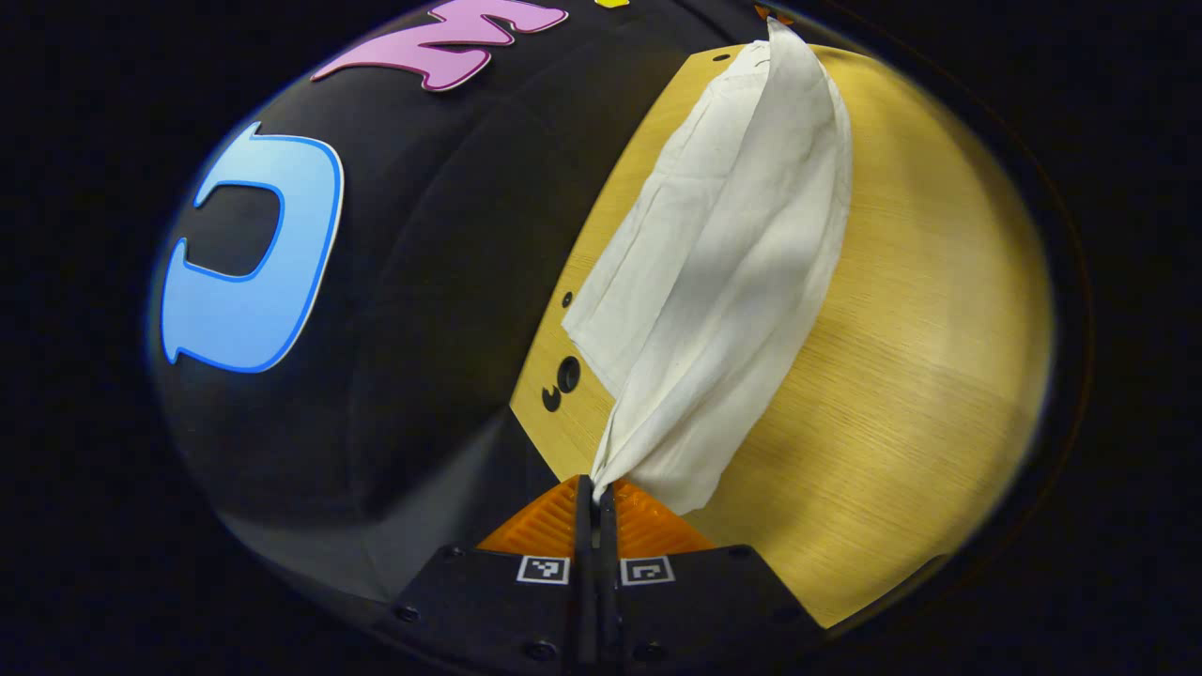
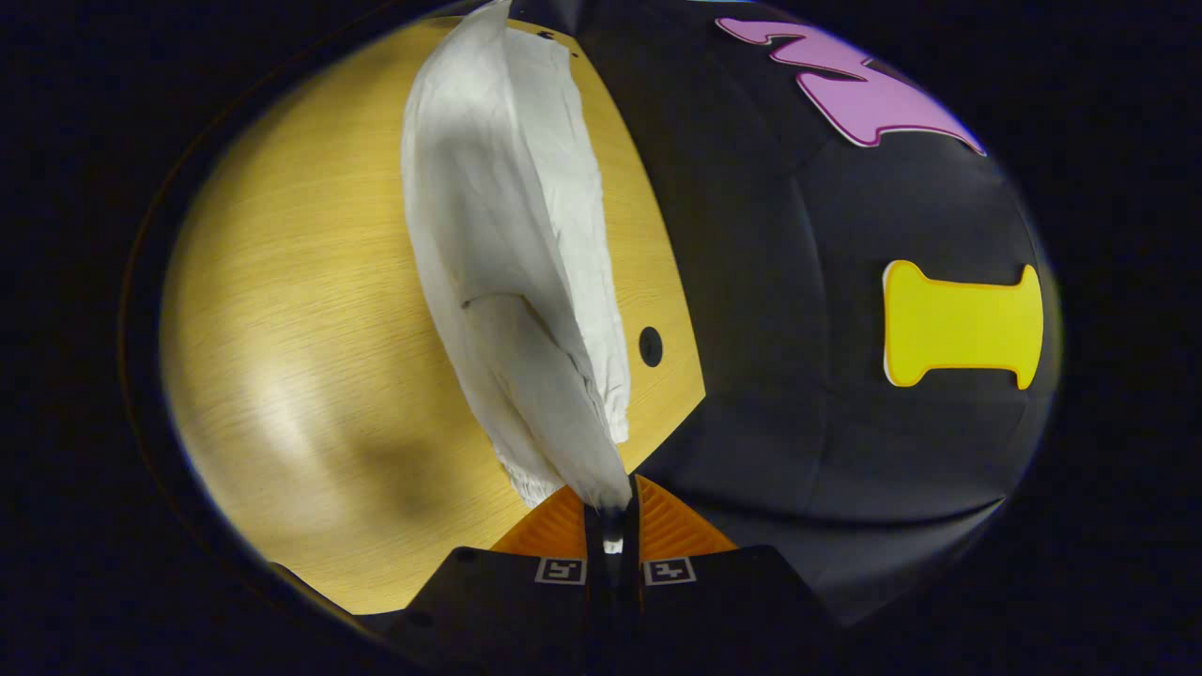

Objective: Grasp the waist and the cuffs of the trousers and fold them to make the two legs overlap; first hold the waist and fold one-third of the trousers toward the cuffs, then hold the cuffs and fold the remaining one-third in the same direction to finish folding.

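- Left gripper view, closest in: the left tongs (image 1: 595,496) sit at 6 o'clock, squeezed tight on a bunched corner of the white trousers (image 1: 723,272).
- Right gripper view, closest in: the right tongs (image 2: 612,514) sit at 6 o'clock too, pinched shut on another bunch of the same cloth (image 2: 507,282).
- Slip risk: each pinch holds only a small bit of cloth. I think a quick pull could tug it out, and that end would drop.
- Uneven risk: if one hand goes faster or higher than the other, the two legs may not land on top of each other, and the fold would come out crooked.
- Drag risk: the far part lies on the table (image 1: 920,376). Pulling sideways could slide it or crease it.
- Farther out, the trousers rise from the tongs like a tent and run toward 12 o'clock. They look thin, soft and crinkly, with one layer lying over another.
- Farthest off, the cloth nears the table's far edge, by some small dark holes (image 1: 567,374) near 9 o'clock of the cloth.
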The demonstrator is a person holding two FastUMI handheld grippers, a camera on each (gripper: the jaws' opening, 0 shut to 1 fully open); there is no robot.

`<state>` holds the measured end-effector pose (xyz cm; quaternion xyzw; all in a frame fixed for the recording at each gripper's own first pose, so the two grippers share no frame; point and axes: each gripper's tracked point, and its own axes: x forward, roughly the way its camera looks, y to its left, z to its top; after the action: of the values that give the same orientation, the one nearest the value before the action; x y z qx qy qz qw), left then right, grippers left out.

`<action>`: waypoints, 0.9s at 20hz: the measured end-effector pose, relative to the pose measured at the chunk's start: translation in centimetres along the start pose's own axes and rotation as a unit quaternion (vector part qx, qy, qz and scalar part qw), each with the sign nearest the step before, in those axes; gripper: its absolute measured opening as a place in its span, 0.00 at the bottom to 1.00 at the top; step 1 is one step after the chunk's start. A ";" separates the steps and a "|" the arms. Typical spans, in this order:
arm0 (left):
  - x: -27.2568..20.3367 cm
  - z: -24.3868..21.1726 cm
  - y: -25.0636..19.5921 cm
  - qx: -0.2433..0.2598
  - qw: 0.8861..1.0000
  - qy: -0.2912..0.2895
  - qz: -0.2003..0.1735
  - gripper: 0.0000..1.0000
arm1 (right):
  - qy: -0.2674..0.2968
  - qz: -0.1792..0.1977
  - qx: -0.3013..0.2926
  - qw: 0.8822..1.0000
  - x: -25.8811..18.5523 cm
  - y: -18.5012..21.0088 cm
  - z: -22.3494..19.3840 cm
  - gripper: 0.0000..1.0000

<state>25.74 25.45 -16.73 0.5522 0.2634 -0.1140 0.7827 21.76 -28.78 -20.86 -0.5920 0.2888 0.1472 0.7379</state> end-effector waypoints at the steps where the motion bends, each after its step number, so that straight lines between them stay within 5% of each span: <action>1: 0.7 0.6 1.1 0.006 1.000 -0.005 0.005 0.05 | 0.002 -0.011 0.008 1.000 0.5 -1.3 0.4 0.07; 8: 7.7 3.6 5.5 0.046 0.999 -0.014 0.016 0.06 | 0.020 -0.068 0.064 0.995 5.8 -8.2 2.6 0.07; 10: 10.0 4.0 4.7 0.061 0.998 -0.011 0.001 0.05 | 0.038 -0.064 0.096 0.993 8.9 -8.8 2.5 0.07; 12: 12.2 5.2 4.4 0.021 1.000 -0.007 -0.007 0.05 | 0.059 -0.044 0.110 0.991 11.4 -8.1 2.4 0.07; 18: 16.4 6.1 2.4 0.000 1.000 0.012 -0.019 0.06 | 0.090 -0.003 0.079 0.993 13.2 -6.6 1.6 0.13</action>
<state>42.30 22.52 -22.03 0.5485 0.2833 -0.1222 0.7772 36.29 -30.61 -23.40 -0.5436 0.3627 0.0675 0.7539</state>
